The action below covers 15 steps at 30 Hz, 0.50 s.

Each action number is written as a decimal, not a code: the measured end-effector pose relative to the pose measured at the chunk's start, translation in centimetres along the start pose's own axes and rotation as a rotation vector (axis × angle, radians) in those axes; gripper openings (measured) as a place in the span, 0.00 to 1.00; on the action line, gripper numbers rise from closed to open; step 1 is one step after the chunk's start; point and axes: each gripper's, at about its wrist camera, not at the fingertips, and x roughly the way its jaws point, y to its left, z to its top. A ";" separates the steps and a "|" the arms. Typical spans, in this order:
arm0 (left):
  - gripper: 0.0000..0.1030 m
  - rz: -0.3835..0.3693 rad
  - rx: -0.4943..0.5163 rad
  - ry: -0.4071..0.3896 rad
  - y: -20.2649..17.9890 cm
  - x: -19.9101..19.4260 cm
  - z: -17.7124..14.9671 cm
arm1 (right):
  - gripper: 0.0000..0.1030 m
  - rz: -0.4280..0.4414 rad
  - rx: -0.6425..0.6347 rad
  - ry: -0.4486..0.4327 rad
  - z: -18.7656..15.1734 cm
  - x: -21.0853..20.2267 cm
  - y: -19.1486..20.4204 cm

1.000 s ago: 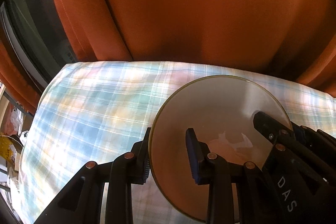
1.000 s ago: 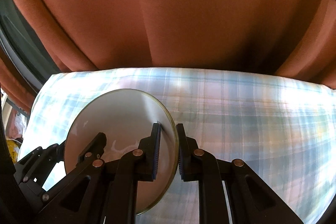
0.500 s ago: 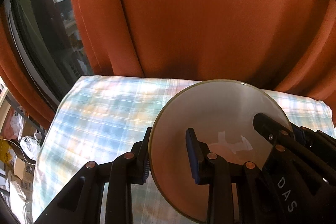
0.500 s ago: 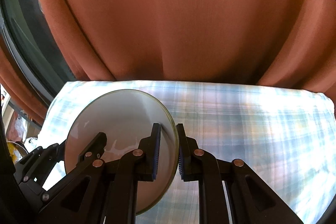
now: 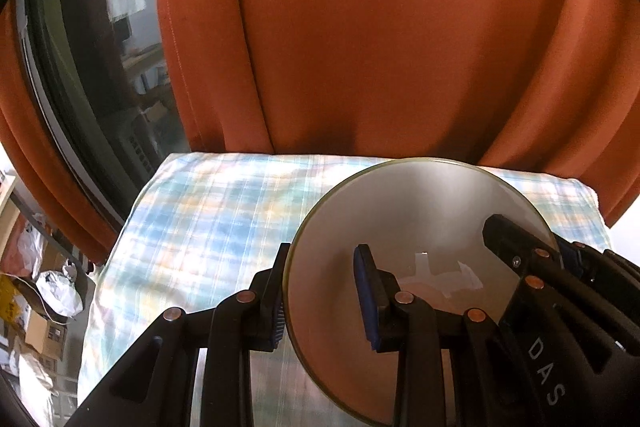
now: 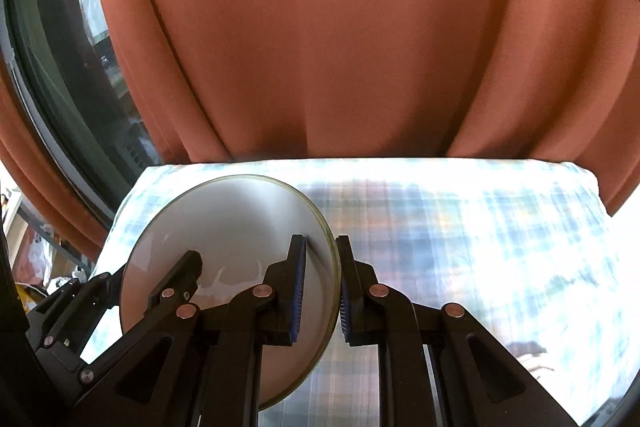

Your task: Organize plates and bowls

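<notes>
A white bowl (image 5: 420, 211) with a thin yellow-green rim hangs tilted above the plaid-clothed table (image 5: 208, 227). My left gripper (image 5: 322, 267) is shut on its left wall, one pad inside and one outside. In the right wrist view my right gripper (image 6: 321, 247) is shut on the right wall of the same bowl (image 6: 240, 223). Each camera also catches the other tool: the right gripper (image 5: 536, 243) at the bowl's far side, the left gripper (image 6: 148, 271) at the lower left. A pale reflection lies on the bowl's bottom.
The plaid tablecloth (image 6: 460, 227) spreads bare below and to the right of the bowl. An orange curtain (image 5: 380, 47) hangs right behind the table's far edge. A dark window (image 5: 100, 67) is at the left, with boxes and bags (image 5: 40, 291) on the floor beneath.
Both grippers have risen and drawn back with the bowl still held between them. The table now looks smaller and lower, and more curtain and window show.
</notes>
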 end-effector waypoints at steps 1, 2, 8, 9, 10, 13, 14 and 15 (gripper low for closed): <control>0.28 -0.006 -0.003 -0.002 0.2 -0.3 -0.3 | 0.17 -0.006 -0.007 -0.005 -0.3 -0.4 0.1; 0.28 -0.011 0.000 -0.004 0.3 -0.8 -0.6 | 0.17 -0.011 -0.013 -0.010 -0.6 -0.9 0.3; 0.28 -0.023 0.044 -0.027 0.3 -3.4 -3.0 | 0.17 -0.026 0.020 -0.031 -3.3 -3.7 0.7; 0.28 -0.026 0.051 -0.025 0.2 -3.8 -3.5 | 0.17 -0.029 0.026 -0.033 -4.0 -4.2 0.6; 0.28 -0.031 0.061 -0.020 -0.1 -4.0 -3.9 | 0.17 -0.033 0.030 -0.032 -4.6 -4.6 0.6; 0.28 -0.038 0.088 -0.015 -0.5 -4.1 -4.9 | 0.17 -0.043 0.046 -0.026 -6.2 -5.6 0.3; 0.28 -0.041 0.094 -0.013 -0.8 -4.4 -5.3 | 0.17 -0.045 0.053 -0.023 -6.8 -6.0 0.1; 0.28 -0.046 0.101 -0.013 -1.1 -4.6 -5.6 | 0.17 -0.047 0.063 -0.018 -7.3 -6.2 -0.1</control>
